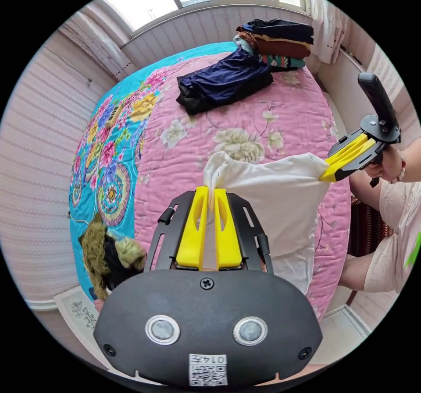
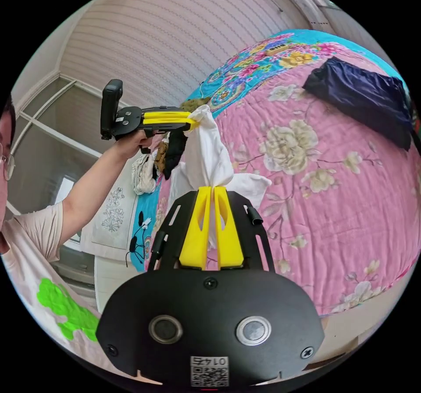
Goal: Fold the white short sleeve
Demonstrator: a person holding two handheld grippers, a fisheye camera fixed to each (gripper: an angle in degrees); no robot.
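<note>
While both tongs, left [image 1: 209, 196] and right [image 2: 212, 193], pinch the white short sleeve [image 1: 280, 191] at centre frame above the pink bed [image 1: 245, 117], keeping its top edge taut should lay it flat.

Both gripper-mounted views look closely along their jaws, sharing the pink bedspread [image 1: 245, 117].
</note>
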